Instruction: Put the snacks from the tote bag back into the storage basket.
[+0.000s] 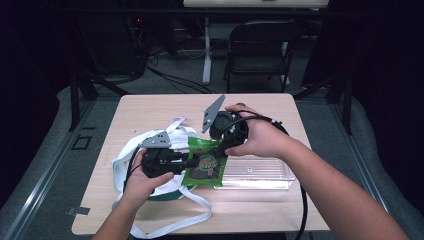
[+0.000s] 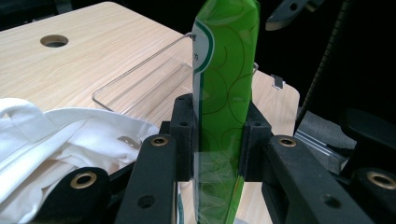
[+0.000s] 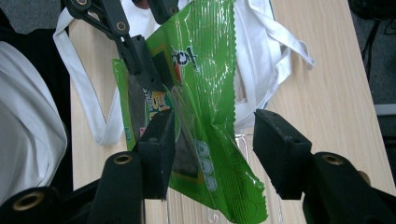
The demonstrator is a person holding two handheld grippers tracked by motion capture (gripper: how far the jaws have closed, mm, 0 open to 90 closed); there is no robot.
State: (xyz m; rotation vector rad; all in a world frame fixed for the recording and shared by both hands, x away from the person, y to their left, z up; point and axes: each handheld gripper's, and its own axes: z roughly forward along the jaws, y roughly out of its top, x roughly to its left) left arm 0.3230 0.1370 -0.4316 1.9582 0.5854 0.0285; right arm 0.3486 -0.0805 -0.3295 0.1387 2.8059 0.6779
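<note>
Pale wood table (image 1: 150,107), dark room, folding chair (image 1: 260,47) behind; left tongs (image 1: 187,161) clamp green packet (image 1: 206,165); right tongs (image 3: 212,149) wide.

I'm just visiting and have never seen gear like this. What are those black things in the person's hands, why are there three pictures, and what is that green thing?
No robot here: a person holds a hand-operated clamp, called a gripper, in each hand. The high view looks down on the wooden table from above. The other two pictures come from small cameras riding on each gripper, looking along its two black jaws.

The green thing is a snack packet. The left gripper is shut on it, pinching it between both jaws. The right gripper is open, its jaws either side of the packet's other end, one touching the packet, the other apart from it.

On the table lie a white cloth bag with long straps and a clear plastic tray.
</note>
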